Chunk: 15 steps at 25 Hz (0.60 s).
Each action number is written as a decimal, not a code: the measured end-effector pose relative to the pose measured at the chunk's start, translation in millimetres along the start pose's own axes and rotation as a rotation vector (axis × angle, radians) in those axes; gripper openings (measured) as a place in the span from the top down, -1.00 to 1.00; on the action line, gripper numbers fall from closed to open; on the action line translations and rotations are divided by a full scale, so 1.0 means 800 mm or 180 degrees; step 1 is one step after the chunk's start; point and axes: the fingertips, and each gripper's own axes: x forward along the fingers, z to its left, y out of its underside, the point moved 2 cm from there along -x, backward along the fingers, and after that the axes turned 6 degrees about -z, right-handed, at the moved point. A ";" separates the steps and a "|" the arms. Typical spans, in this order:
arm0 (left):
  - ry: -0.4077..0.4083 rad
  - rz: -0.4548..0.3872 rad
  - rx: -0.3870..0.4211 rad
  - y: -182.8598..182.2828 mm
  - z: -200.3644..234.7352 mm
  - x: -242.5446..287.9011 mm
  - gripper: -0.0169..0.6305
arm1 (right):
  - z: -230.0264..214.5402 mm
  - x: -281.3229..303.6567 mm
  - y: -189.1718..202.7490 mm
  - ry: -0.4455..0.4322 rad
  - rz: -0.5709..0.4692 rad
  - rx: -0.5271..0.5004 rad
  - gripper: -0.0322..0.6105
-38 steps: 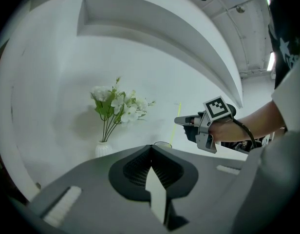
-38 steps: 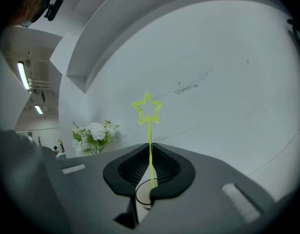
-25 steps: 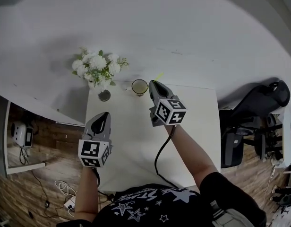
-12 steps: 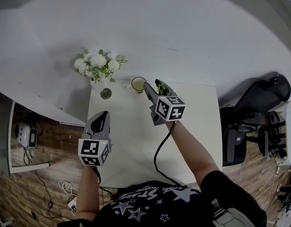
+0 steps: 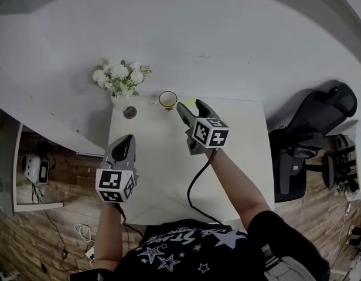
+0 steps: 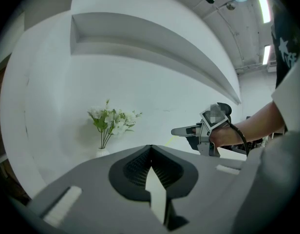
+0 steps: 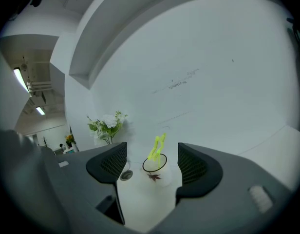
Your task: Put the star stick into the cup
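Note:
A white cup [image 7: 159, 172] with a dark rim and a small red leaf print stands at the table's far edge [image 5: 167, 100]. The yellow-green star stick [image 7: 156, 147] stands inside it, star end up, leaning slightly right. In the left gripper view the stick [image 6: 172, 140] shows as a thin slanted line. My right gripper [image 7: 152, 156] sits just short of the cup; its jaws are opening wide, the pads touch nothing, and it shows in the head view [image 5: 192, 106]. My left gripper [image 6: 150, 149] is shut and empty, back at the table's left [image 5: 127, 139].
A white vase of white flowers [image 5: 119, 81] stands at the table's far left corner, with a small grey round object [image 5: 129, 112] beside it. The white table [image 5: 169, 174] backs onto a white wall. A black office chair [image 5: 309, 127] stands to the right.
The right gripper held the stick beside the cup, then opened and let it go. The stick now stands in the cup. The left gripper has barely moved.

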 end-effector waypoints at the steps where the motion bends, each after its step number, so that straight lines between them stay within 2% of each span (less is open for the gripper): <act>1: -0.0002 -0.0009 0.0006 -0.002 -0.003 -0.003 0.94 | 0.001 -0.006 -0.001 -0.0004 -0.0006 0.0005 -0.15; 4: -0.0009 -0.0044 0.0021 -0.009 -0.015 -0.014 0.94 | 0.002 -0.027 -0.007 -0.0024 -0.0038 -0.0011 -0.13; 6: -0.0024 -0.0062 0.0026 -0.012 -0.022 -0.024 0.94 | 0.004 -0.044 -0.011 -0.0043 -0.0076 -0.0052 0.02; 8: -0.0045 -0.0077 0.0027 -0.015 -0.030 -0.035 0.94 | 0.008 -0.062 -0.015 -0.0066 -0.0120 -0.0131 0.04; 15: -0.0071 -0.0123 0.0048 -0.020 -0.068 -0.067 0.94 | 0.016 -0.132 -0.017 -0.0144 -0.0160 -0.0366 0.45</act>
